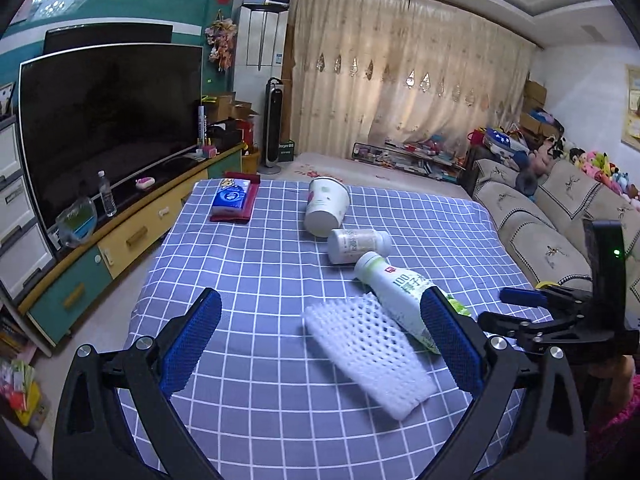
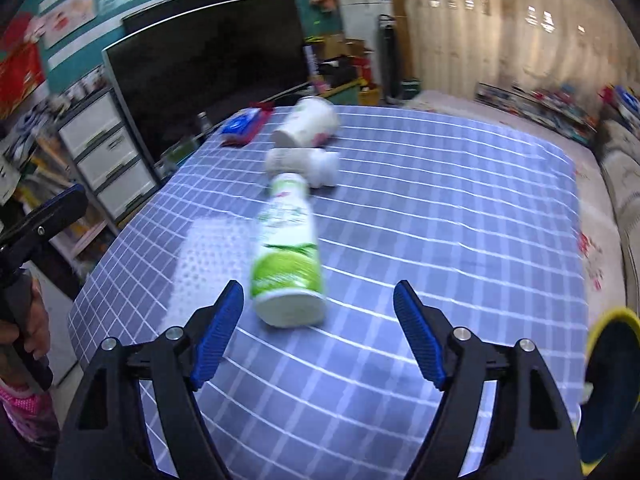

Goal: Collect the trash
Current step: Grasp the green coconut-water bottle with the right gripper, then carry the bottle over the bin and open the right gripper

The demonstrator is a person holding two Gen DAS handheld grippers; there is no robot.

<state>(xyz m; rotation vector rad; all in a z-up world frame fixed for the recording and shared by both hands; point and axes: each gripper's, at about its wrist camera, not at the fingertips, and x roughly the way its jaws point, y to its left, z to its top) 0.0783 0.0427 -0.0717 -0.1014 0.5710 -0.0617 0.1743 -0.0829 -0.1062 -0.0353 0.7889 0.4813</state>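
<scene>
On the blue checked tablecloth (image 1: pixel 280 280) lie a white foam net sleeve (image 1: pixel 368 352), a green and white bottle (image 1: pixel 400 296), a small white bottle (image 1: pixel 358 245) and a tipped paper cup (image 1: pixel 326 206). My left gripper (image 1: pixel 320 340) hangs open over the foam net without touching it. In the right wrist view the green bottle (image 2: pixel 286 252) lies with its base toward my right gripper (image 2: pixel 318 320), which is open with its pads clear of the bottle. The foam net (image 2: pixel 208 256) is blurred there. Behind it lie the small bottle (image 2: pixel 304 164) and the cup (image 2: pixel 306 122).
A blue tissue pack (image 1: pixel 231 199) rests on a red case at the table's far left. A television (image 1: pixel 108 128) on a low cabinet stands to the left, and a sofa (image 1: pixel 532 224) to the right. A dark bin with a yellow rim (image 2: pixel 612 380) is at the right edge.
</scene>
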